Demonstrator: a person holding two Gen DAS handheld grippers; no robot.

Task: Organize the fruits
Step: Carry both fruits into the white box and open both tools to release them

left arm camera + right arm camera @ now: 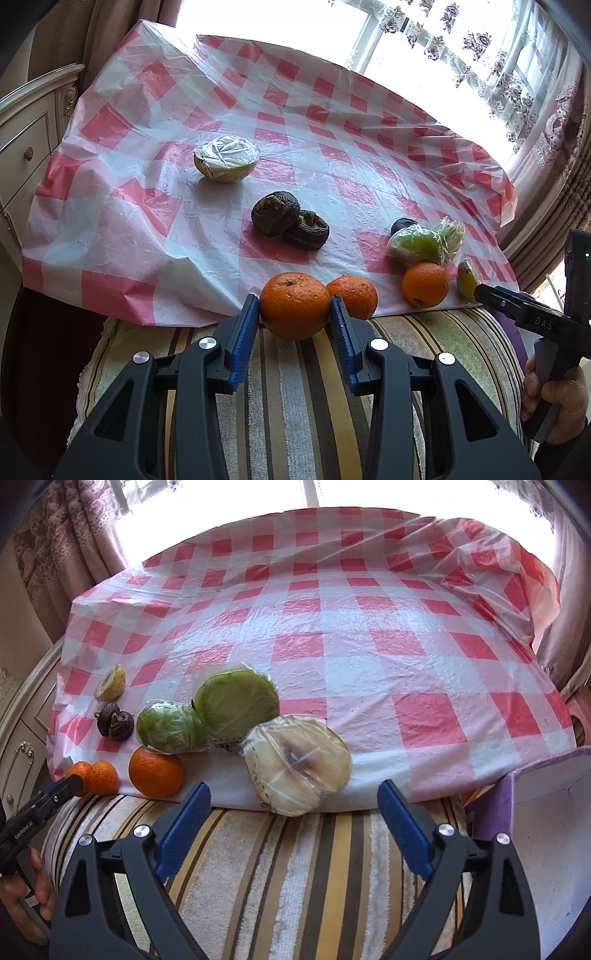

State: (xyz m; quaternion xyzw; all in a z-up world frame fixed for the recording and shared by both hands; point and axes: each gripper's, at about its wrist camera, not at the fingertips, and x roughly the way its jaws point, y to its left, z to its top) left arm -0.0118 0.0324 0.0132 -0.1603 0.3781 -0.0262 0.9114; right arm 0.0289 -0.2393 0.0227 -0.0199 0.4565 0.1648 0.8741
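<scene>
My left gripper (pixel 294 312) is shut on an orange (pixel 294 299) at the near edge of the red-and-white checked cloth (pixel 332 166). A second orange (pixel 356 293) touches it on the right, and a third orange (pixel 424 284) lies further right. My right gripper (pixel 293 794) stands open, its blue pads apart from a pale cut fruit in plastic wrap (pixel 299 760) just ahead between the fingertips. Behind that fruit lie two green wrapped fruit halves (pixel 236 701) and an orange (pixel 156 771). The left gripper's tip (pixel 70 786) shows beside two oranges (pixel 99 777).
Two dark shrivelled fruits (pixel 288 219) and a wrapped pale half fruit (pixel 226 158) lie mid-cloth. A striped towel (pixel 295 387) covers the near edge. There is a white cabinet (pixel 26 147) at left, a curtained window behind, and a purple box (pixel 495 805) at right.
</scene>
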